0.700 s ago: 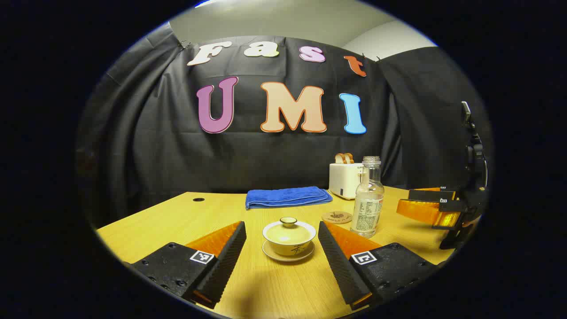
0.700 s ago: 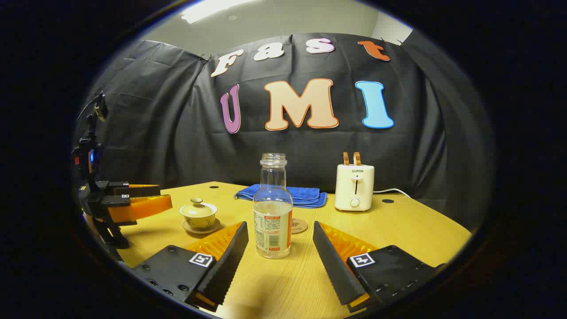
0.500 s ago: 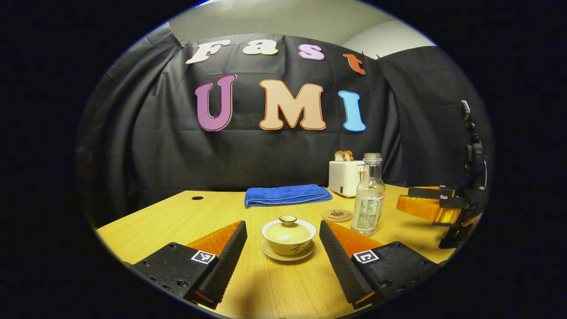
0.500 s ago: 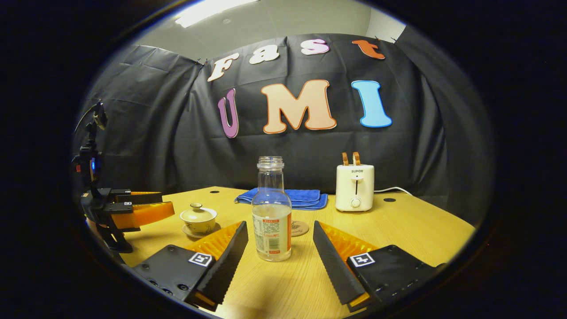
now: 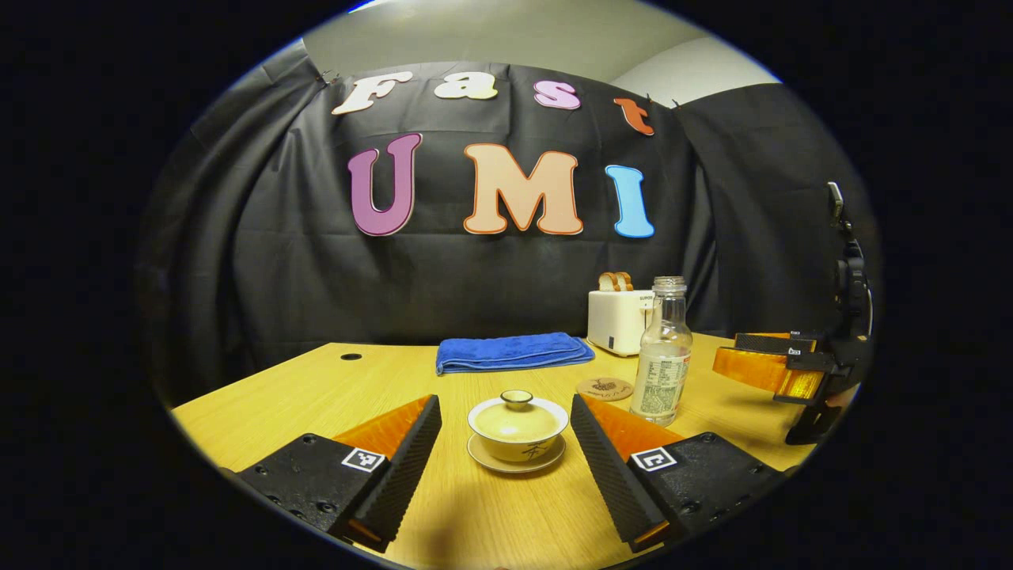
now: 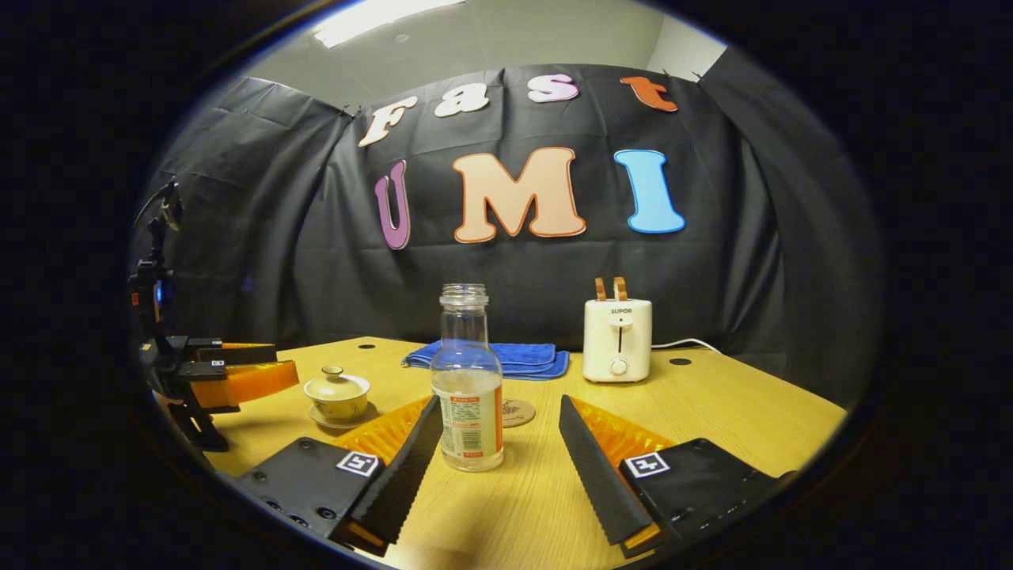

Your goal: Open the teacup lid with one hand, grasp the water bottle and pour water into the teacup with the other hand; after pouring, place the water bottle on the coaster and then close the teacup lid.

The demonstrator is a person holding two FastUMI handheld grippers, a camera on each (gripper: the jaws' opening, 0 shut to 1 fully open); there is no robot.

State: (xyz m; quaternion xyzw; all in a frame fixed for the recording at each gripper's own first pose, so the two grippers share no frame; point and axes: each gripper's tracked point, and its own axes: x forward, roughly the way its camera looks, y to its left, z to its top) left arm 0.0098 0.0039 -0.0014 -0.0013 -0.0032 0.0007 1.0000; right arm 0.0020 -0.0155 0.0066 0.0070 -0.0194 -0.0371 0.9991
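- My left hand-held gripper (image 5: 505,443) is spread wide with nothing in it; the teacup (image 5: 517,427) sits on its saucer on the bench (image 5: 316,388), ahead of my fingers and between their lines, untouched.
- The lid (image 5: 517,410) is on the cup, with a small round knob on top. That knob is where I would pinch. It looks like glazed ceramic, so I judge it hard, slick and easy to chip; a gentle, centred squeeze and a straight lift seem wise.
- My right hand-held gripper (image 6: 497,451) is equally wide and empty. The water bottle (image 6: 467,388) stands upright just in front, nearer my left finger than the right, not touching.
- The bottle is clear, uncapped and roughly half full, so it should be fairly light but ready to spill if tipped early. I would grip the labelled body, below the shoulder; the thin wall may give under pressure.
- The coaster (image 6: 518,412) lies just behind the bottle.
- The bottle's label print is too small to make out. The toaster (image 6: 617,340) carries a short brand word on its front.
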